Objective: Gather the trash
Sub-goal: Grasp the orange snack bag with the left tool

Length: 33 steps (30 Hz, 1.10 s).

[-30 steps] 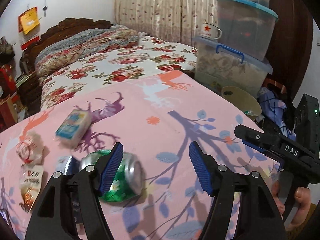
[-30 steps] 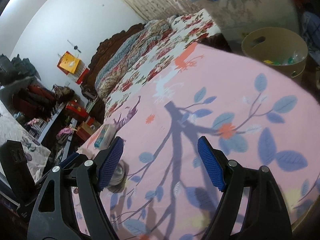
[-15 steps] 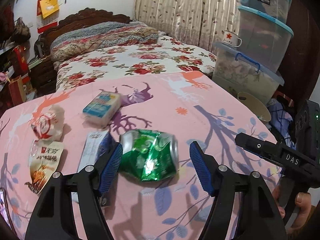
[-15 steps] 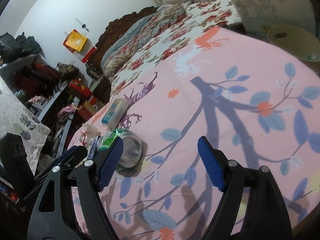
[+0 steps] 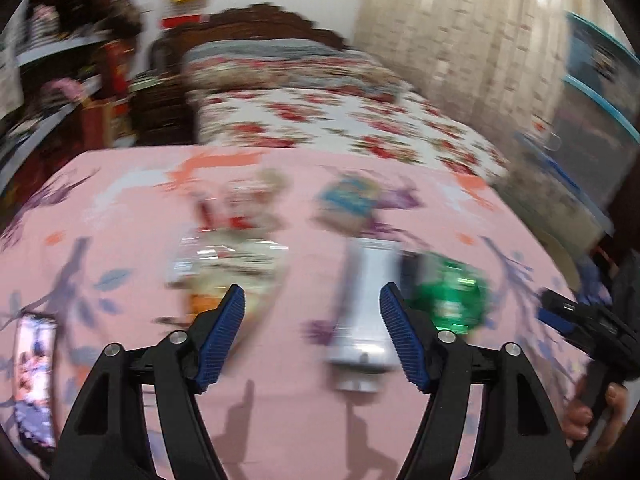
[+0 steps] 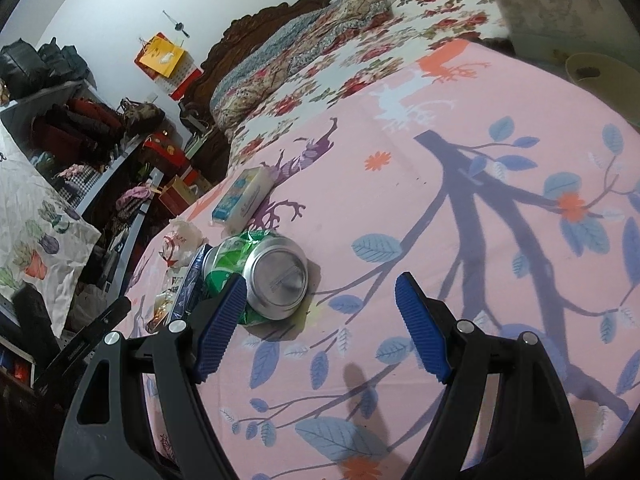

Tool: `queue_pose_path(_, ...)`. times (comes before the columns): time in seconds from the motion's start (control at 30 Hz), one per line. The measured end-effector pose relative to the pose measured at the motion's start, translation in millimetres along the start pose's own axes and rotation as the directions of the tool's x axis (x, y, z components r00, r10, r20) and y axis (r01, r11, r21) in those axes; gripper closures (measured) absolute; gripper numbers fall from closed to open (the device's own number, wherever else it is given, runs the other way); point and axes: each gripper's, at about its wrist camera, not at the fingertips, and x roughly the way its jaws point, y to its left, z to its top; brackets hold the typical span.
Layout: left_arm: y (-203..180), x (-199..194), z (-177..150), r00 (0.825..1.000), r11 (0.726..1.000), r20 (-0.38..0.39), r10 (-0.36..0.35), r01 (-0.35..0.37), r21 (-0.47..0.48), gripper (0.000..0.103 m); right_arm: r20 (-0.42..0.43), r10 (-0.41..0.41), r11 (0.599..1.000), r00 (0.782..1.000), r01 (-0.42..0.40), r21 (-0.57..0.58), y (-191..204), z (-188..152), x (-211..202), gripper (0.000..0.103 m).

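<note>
Both claws gape apart, holding nothing: left claw (image 5: 312,336), right claw (image 6: 320,320). The crushed green can (image 6: 256,276) lies left of frame centre on the pink table (image 6: 440,220); its dented, rounded body might squirt sideways when pinched

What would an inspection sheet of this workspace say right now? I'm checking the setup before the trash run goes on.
Surface: pink printed cloth, lying flat.
Job's things: crushed green can on its side; tissue pack; crumpled white wrapper; snack packet, blurred; tan bin beyond the far edge.
Clutter: phone on the cloth.
Grippers: left gripper open, empty; right gripper open, empty.
Cables: nothing seen.
Surroundings: floral bed, stacked storage boxes, packed shelves.
</note>
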Motion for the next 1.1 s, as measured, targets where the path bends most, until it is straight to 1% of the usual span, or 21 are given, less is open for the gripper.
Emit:
queue_pose_path(0.07, 22.8, 7.2, 0.5, 0.998, 0.998, -0.017, 0.056, -0.057, -0.039, 0.022, -0.009, 0.004, 1.0, 1.0, -0.004, -0.001, 2.0, -0.4, 4.0, 0.025)
queue_pose_path(0.13, 40.0, 16.5, 1.5, 0.997, 0.995, -0.039, 0.071, -0.073, -0.069, 0.021, -0.016, 0.007, 1.0, 1.0, -0.007, -0.007, 4.1, -0.8, 6.9, 0.025)
queue_pose_path(0.17, 45.7, 21.7, 1.7, 0.995, 0.994, -0.051, 0.081, -0.084, -0.076, 0.018, -0.019, 0.008, 1.0, 1.0, -0.008, -0.01, 4.6, -1.1, 7.5, 0.025)
queue_pose_path(0.23, 50.3, 38.5, 4.3, 0.993, 0.994, -0.091, 0.081, -0.087, -0.062, 0.015, -0.022, 0.01, 1.0, 1.0, -0.011, -0.015, 6.4, -1.5, 8.1, 0.025)
queue_pose_path(0.33, 45.9, 62.3, 4.1, 0.987, 0.997, -0.147, 0.07, -0.073, -0.012, 0.015, -0.017, 0.008, 1.0, 1.0, -0.008, -0.011, 6.0, -1.2, 6.7, 0.025)
queue_pose_path(0.4, 43.2, 76.3, 0.8, 0.978, 0.995, -0.181, 0.101, -0.101, 0.008, 0.018, -0.01, 0.005, 1.0, 1.0, -0.005, -0.004, 3.8, 0.9, 4.6, 0.025)
queue_pose_path(0.43, 42.5, 80.7, -1.1, 0.976, 0.995, -0.192, 0.104, -0.103, 0.012, 0.035, -0.008, 0.003, 1.0, 1.0, -0.003, -0.003, 3.5, 2.2, 4.1, 0.025)
queue_pose_path(0.47, 42.3, 83.2, -4.0, 0.973, 0.994, -0.2, 0.113, -0.112, 0.019, 0.046, -0.005, 0.003, 1.0, 1.0, -0.003, -0.006, 4.8, 5.0, 3.4, 0.025)
queue_pose_path(0.5, 41.2, 77.5, -8.0, 0.973, 0.989, -0.177, 0.146, -0.141, 0.04, 0.048, -0.001, 0.005, 1.0, 1.0, -0.005, -0.013, 7.2, 8.8, 1.9, 0.025)
queue_pose_path(0.57, 45.3, 69.3, -13.3, 0.979, 0.996, -0.181, 0.089, -0.09, 0.005, 0.05, 0.007, 0.016, 0.998, 1.0, -0.016, -0.056, 21.4, 18.9, 1.9, 0.025)
queue_pose_path(0.63, 54.3, 53.8, -23.9, 0.982, 0.996, -0.176, 0.07, -0.078, -0.037, 0.051, -0.001, 0.039, 0.994, 0.999, -0.039, -0.101, 38.9, 26.4, 6.2, 0.025)
queue_pose_path(0.73, 71.0, 29.1, -42.4, 0.986, 0.992, -0.16, 0.04, -0.058, -0.11, 0.05, -0.053, 0.106, 0.971, 0.993, -0.114, -0.208, 87.5, 35.8, 24.6, 0.025)
queue_pose_path(0.8, 82.8, 14.6, -55.4, 0.987, 0.987, -0.154, 0.043, -0.066, -0.146, 0.05, -0.124, 0.165, 0.934, 0.978, -0.196, -0.297, 131.6, 36.1, 44.8, 0.026)
queue_pose_path(0.87, 89.0, 5.9, -62.1, 0.988, 0.984, -0.144, 0.05, -0.074, -0.164, 0.05, -0.221, 0.202, 0.886, 0.954, -0.274, -0.373, 174.1, 32.4, 71.8, 0.028)
queue_pose_path(0.9, 90.3, 3.9, -63.7, 0.989, 0.983, -0.141, 0.054, -0.078, -0.166, 0.05, -0.276, 0.203, 0.86, 0.939, -0.306, -0.408, 196.1, 29.8, 90.5, 0.034)
queue_pose_path(0.93, 91.2, 2.0, -65.3, 0.989, 0.983, -0.135, 0.055, -0.077, -0.168, 0.05, -0.311, 0.196, 0.845, 0.93, -0.321, -0.426, 209.0, 27.8, 104.3, 0.037)
queue_pose_path(0.97, 92.1, 0.6, -65.5, 0.99, 0.983, -0.129, 0.051, -0.073, -0.17, 0.05, -0.366, 0.172, 0.831, 0.914, -0.335, -0.444, 228.9, 24.6, 129.9, 0.044)
queue_pose_path(1.0, 92.1, 0.1, -65.6, 0.991, 0.982, -0.124, 0.05, -0.072, -0.176, 0.05, -0.394, 0.157, 0.83, 0.906, -0.337, -0.445, 237.0, 22.6, 144.2, 0.052)
queue_pose_path(1.03, 92.0, 0.1, -65.9, 0.992, 0.981, -0.119, 0.052, -0.073, -0.178, 0.05, -0.426, 0.144, 0.83, 0.893, -0.344, -0.439, 245.2, 18.9, 159.8, 0.053)
queue_pose_path(1.07, 91.8, -0.3, -66.7, 0.992, 0.982, -0.115, 0.054, -0.074, -0.176, 0.049, -0.482, 0.135, 0.829, 0.866, -0.365, -0.423, 257.7, 13.8, 182.5, 0.054)
queue_pose_path(1.1, 91.0, -0.6, -67.6, 0.992, 0.982, -0.109, 0.057, -0.075, -0.17, 0.049, -0.504, 0.124, 0.827, 0.855, -0.37, -0.424, 262.7, 10.6, 193.8, 0.054)
